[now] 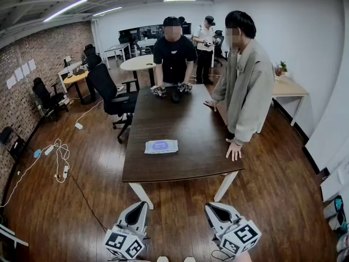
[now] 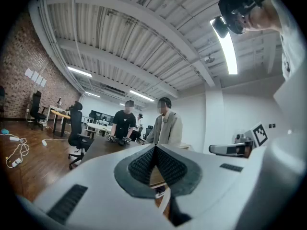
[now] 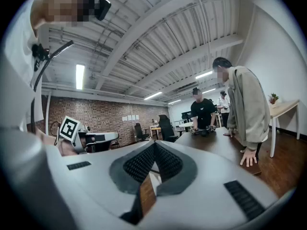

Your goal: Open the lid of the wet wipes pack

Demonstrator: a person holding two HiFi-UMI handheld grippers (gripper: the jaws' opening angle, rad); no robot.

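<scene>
Near the front edge of the table (image 1: 180, 119), mid-frame, I see the wet wipes pack (image 1: 161, 146) lying flat, long axis left-right, lid apparently up. Left gripper (image 1: 136, 207) and right gripper (image 1: 217, 207), bottom of frame, are pressed together, empty.

My right claw (image 3: 154, 148), jaws pressed together on nothing, dark table (image 3: 216, 145) ahead, person in a beige jacket (image 3: 247, 109) resting a hand on its edge, brick wall (image 3: 96, 114) at left

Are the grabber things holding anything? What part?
Nothing is held. The left gripper and right gripper are both shut and empty, well short of the wet wipes pack lying on the table.
</scene>
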